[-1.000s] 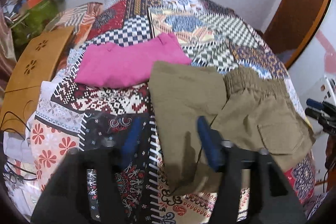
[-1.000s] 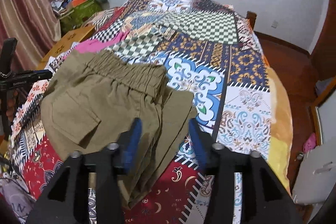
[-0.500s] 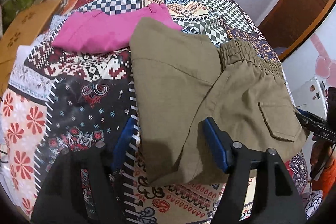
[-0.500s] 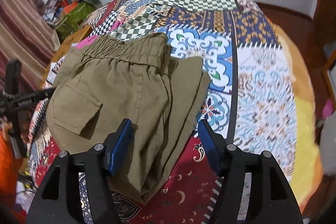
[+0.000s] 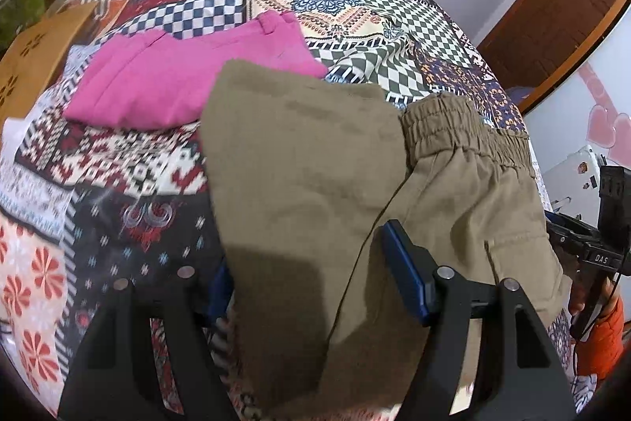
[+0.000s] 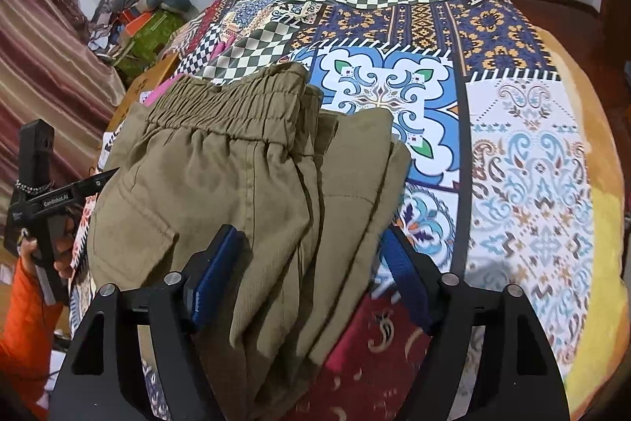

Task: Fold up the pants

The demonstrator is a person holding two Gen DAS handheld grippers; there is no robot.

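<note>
One fold, at least, looks done on the olive-khaki pants [image 6: 244,192]: they lie on the patchwork bedspread [image 6: 512,160] near its close edge, the legs doubled into a flat panel beside the elastic waistband [image 6: 232,113], with a flap pocket [image 6: 130,223] facing up. My judgement is that the job is partway through; the bundle is uneven, several layered edges fan out on the side away from the pocket, and a further fold or a squaring-up seems left.

Taking the pants as the landmark, the left gripper [image 5: 311,279] straddles the near corner of the folded leg panel [image 5: 299,164], its blue pads standing well apart with cloth between them but not pinched. The right gripper [image 6: 311,275] straddles the near edge of the layered side; its jaws are opening, fabric lies between them, and neither pad presses on it. Nothing is lifted.

Just beyond the pants, touching the far edge of the leg panel, lies a folded pink garment [image 5: 189,81], seemingly finished. Farther off past the bed's side sits a wooden piece with flower cutouts [image 5: 35,66], and beyond it a heap of clutter including a green box [image 6: 150,34]; whether that box holds anything I cannot tell. No basket or bin for the folded clothes shows. An orange sleeve [image 6: 27,322] appears at the pants' pocket side.
</note>
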